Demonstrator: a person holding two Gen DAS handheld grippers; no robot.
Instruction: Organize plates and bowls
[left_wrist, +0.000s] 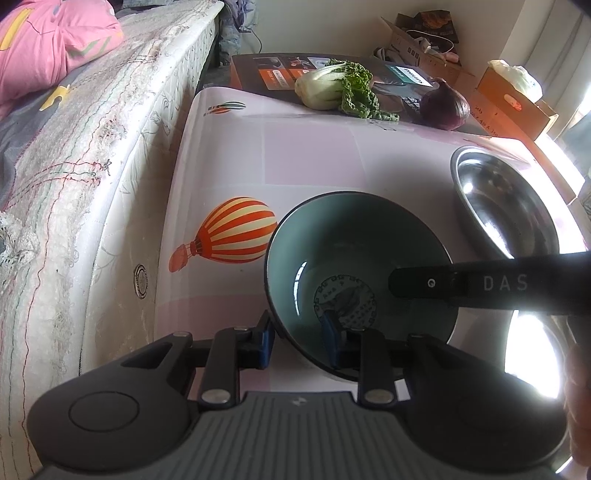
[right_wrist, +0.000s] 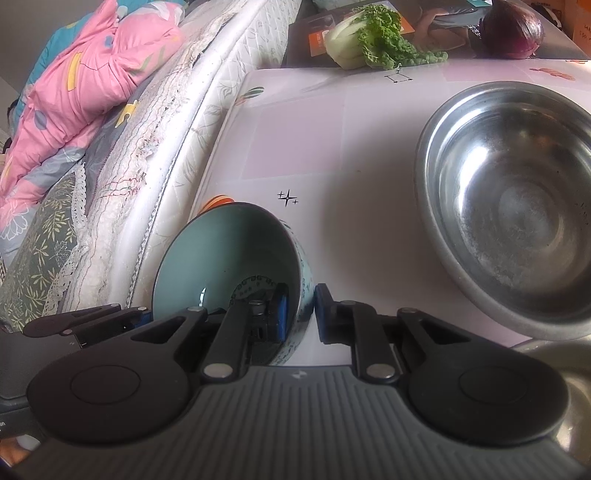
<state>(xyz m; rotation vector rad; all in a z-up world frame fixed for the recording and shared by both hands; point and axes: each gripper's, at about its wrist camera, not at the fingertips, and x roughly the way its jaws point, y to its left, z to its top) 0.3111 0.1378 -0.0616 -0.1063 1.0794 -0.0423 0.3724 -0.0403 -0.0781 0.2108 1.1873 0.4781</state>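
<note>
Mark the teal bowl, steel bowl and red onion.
teal bowl (left_wrist: 332, 236): left wrist view, inner wall.
steel bowl (right_wrist: 517, 206): right wrist view, inside bottom.
red onion (left_wrist: 445, 105): left wrist view, front skin.

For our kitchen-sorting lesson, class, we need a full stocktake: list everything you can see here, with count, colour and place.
teal bowl: one, teal inside, tilted, near left of the table
steel bowl: one, silver, on the table, right
cabbage: one, green and white, on the dark box
red onion: one, purple, right of the cabbage
dark box: one, black, behind the table
table: one, pink-white balloon print
mattress: one, white, left of the table
quilt: one, pink, on the mattress
cardboard boxes: several, brown, far right
left gripper: black, jaws astride the bowl's wall
right gripper: black, jaws clamping the bowl's opposite wall
</note>
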